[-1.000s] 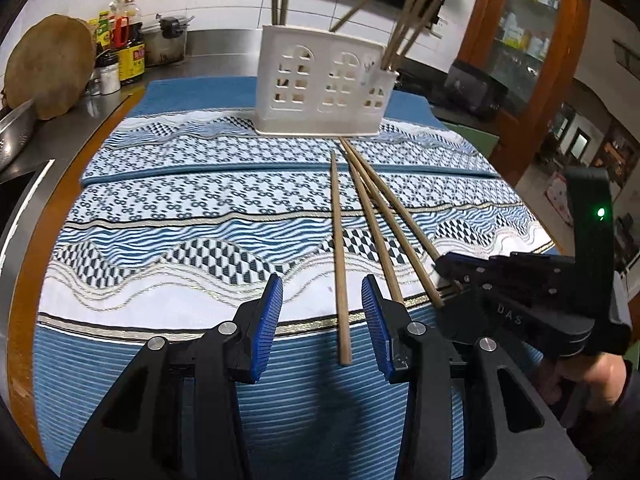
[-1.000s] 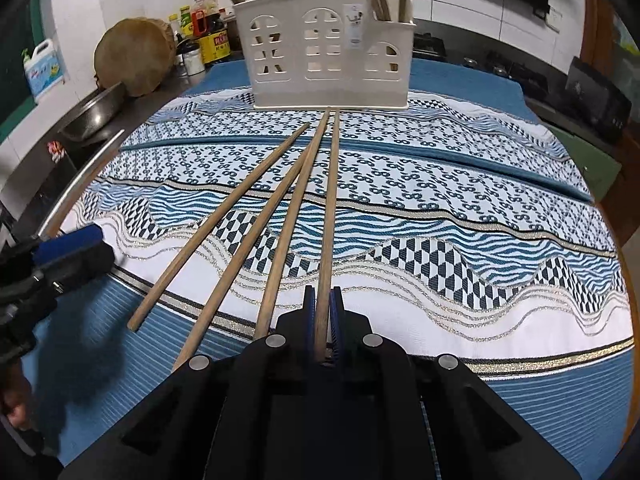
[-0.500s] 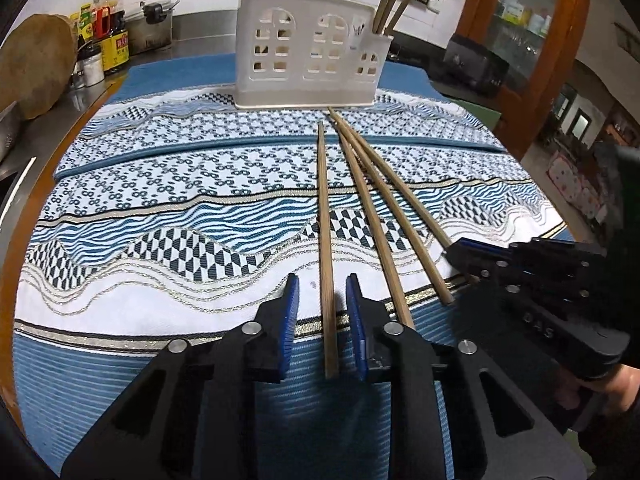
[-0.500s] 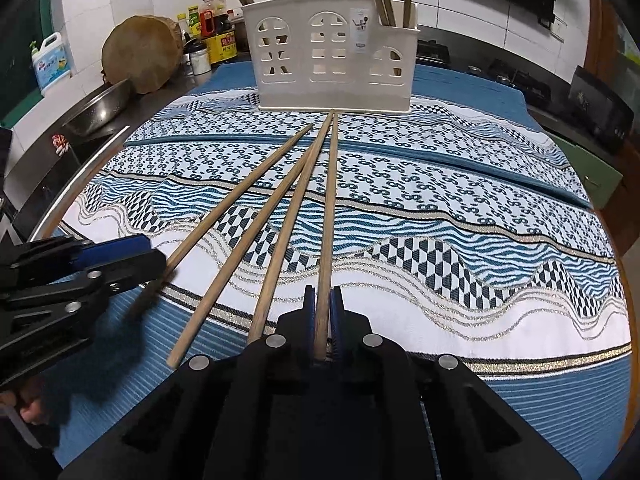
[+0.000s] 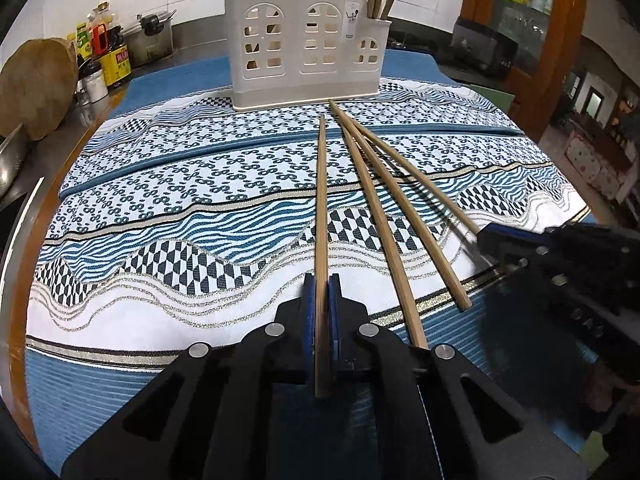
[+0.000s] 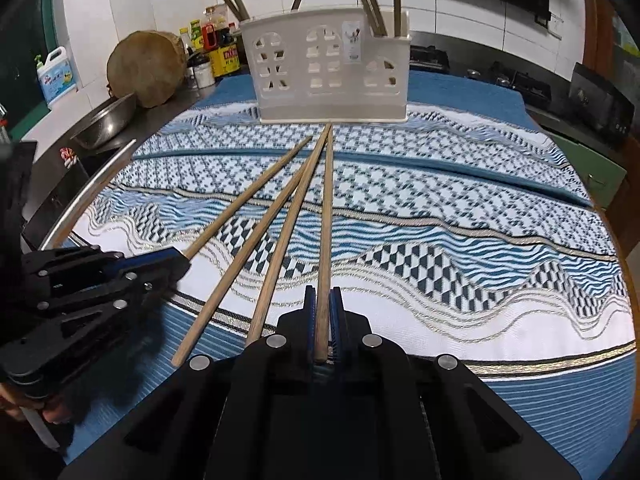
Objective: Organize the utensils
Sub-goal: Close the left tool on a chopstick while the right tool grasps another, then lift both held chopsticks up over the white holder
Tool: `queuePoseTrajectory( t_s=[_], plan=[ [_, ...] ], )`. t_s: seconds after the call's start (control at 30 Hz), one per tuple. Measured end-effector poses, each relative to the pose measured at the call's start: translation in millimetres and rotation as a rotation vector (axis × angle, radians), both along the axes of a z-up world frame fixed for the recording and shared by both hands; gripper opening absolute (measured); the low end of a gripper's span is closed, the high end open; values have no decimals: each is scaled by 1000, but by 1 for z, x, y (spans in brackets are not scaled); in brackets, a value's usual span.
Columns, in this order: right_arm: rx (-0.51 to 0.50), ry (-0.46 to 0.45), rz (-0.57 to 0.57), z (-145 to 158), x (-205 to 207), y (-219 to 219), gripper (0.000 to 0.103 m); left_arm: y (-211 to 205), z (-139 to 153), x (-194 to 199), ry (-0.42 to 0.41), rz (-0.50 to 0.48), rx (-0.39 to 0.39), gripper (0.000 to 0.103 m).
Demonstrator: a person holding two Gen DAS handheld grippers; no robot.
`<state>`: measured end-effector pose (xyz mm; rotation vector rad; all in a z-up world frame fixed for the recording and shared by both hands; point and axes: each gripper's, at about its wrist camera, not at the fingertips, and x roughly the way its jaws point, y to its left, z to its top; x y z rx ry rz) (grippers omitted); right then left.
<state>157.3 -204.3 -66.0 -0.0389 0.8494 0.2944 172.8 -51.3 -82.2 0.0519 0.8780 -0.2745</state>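
Gripping 1 chopstick [image 5: 320, 216] each, left claw [image 5: 321, 312] & right claw [image 6: 322, 320] are both clamped near ends; lift level, tips toward holder [image 5: 306, 46] w/o nudging the 2 loose ones.

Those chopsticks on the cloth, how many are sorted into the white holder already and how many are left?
Several chopsticks already stand in the white holder. In hand: the left hand-held gripper is shut on the leftmost chopstick, and the right hand-held gripper is shut on the rightmost chopstick. Left: two loose chopsticks lie between them on the patterned cloth, untouched.
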Motion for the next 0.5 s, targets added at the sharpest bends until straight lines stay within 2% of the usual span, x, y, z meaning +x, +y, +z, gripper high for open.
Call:
queuePoseTrajectory(
  t_s=[0.2,0.33,0.5],
  plan=[
    [0,-94,4,39,-9,-10,7,11,10,-1,-16,11,-53,5],
    [13,-166,14,76,-9,-17,7,19,27,-6,-78,16,-96,5],
    [21,-209,36,113,-1,-22,7,27,53,-9,-161,17,-139,5]
  ],
)
